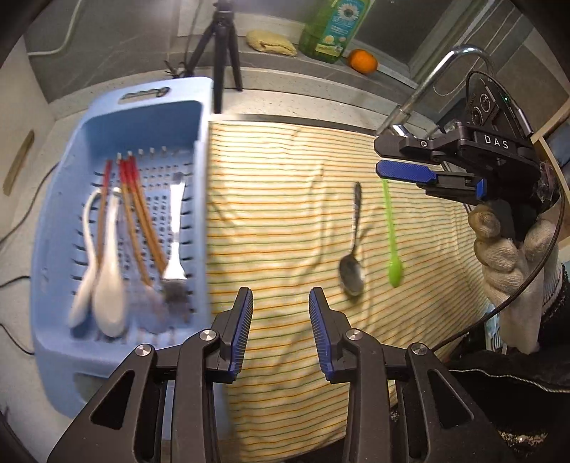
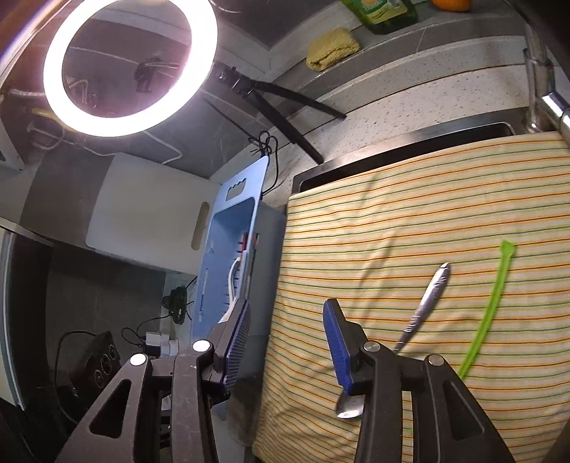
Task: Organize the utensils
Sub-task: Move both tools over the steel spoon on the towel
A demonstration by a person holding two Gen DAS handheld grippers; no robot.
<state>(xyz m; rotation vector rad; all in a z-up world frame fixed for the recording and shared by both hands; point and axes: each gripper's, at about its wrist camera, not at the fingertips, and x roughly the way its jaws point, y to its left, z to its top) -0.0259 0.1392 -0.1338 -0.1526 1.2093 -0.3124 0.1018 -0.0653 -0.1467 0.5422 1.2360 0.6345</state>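
Both my grippers stand with their jaws parted and nothing between the blue pads. My left gripper (image 1: 280, 322) hangs over the near part of the striped cloth (image 1: 285, 185), close to its left edge, just beside the blue basket (image 1: 57, 228). My right gripper (image 2: 286, 338) hovers over the cloth's left edge, and in the left view I see it at the cloth's right side, held in my gloved hand (image 1: 513, 245). On the cloth, toward its right side, lie a metal spoon (image 1: 353, 249) and a green plastic spoon (image 1: 391, 235), side by side and apart, bowls toward me. Inside the basket, blurred, lie two white spoons (image 1: 107, 281), red-tipped chopsticks (image 1: 139, 213) and a metal fork (image 1: 176, 231). Behind the cloth on the counter's back ledge stand a tripod (image 1: 221, 46), a yellow sponge (image 1: 270, 42), a green bottle (image 1: 331, 28) and an orange (image 1: 362, 61); the tap (image 1: 427, 85) rises at the cloth's far right corner.
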